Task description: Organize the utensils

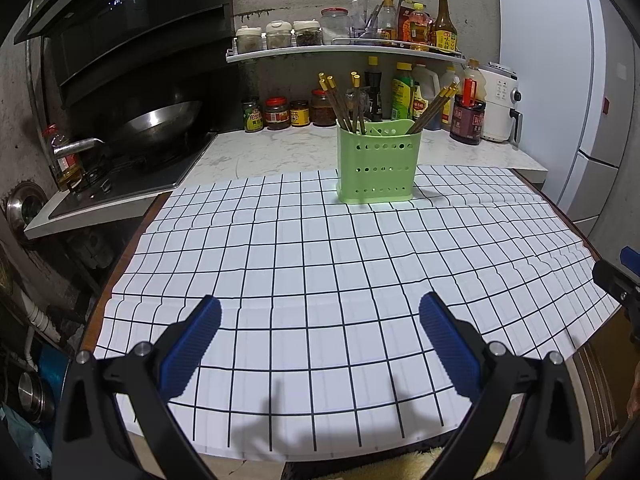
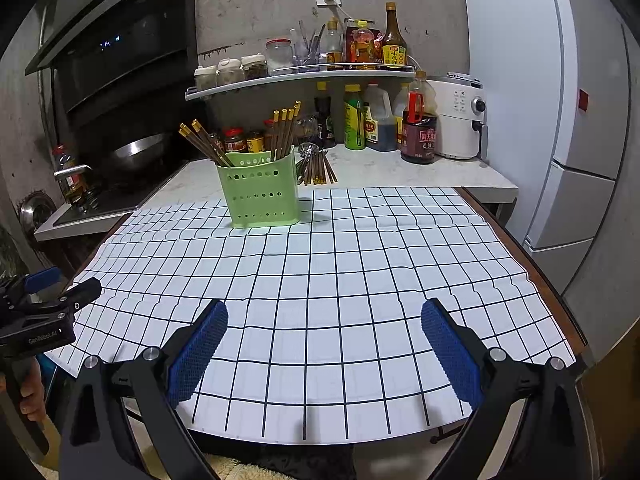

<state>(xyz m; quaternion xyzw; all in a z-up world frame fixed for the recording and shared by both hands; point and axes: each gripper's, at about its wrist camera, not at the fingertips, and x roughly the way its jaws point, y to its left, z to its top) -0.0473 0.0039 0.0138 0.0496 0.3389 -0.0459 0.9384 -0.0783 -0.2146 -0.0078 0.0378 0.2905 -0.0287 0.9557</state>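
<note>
A green perforated utensil holder (image 1: 376, 162) stands at the far edge of the white grid cloth (image 1: 320, 280), with several gold-tipped chopsticks (image 1: 346, 104) upright in it. It also shows in the right wrist view (image 2: 260, 190). More chopsticks and a spoon (image 2: 316, 166) lie on the marble counter right behind the holder. My left gripper (image 1: 320, 310) is open and empty over the near cloth. My right gripper (image 2: 324, 314) is open and empty over the near cloth too. The left gripper's body (image 2: 44, 312) shows at the right view's left edge.
A stove with a wok (image 1: 160, 124) is at the back left. Sauce jars and bottles (image 1: 404, 96) line the counter and a shelf (image 1: 344, 50). A white air fryer (image 2: 460, 118) stands at the back right, a fridge (image 2: 560, 100) beyond it.
</note>
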